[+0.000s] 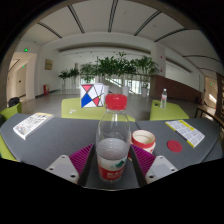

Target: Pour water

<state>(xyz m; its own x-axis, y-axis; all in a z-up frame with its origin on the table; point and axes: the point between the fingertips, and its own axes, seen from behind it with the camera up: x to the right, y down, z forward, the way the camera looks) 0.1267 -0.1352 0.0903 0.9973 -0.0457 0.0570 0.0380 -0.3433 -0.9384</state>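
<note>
Bottle (pixel 114 140), red cap, upright between the tongs (pixel 112 160), both pads (pixel 82 158) pressed on its sides, near the desk's (pixel 60 135) front edge. Cup (pixel 144 140) just beside.

I see my gripper (pixel 113 163) closed on a clear water bottle (pixel 114 145) with a red cap, both pink pads (pixel 79 159) pressing its sides, a paper cup (pixel 144 140) just beyond on the grey table (pixel 60 137)
</note>
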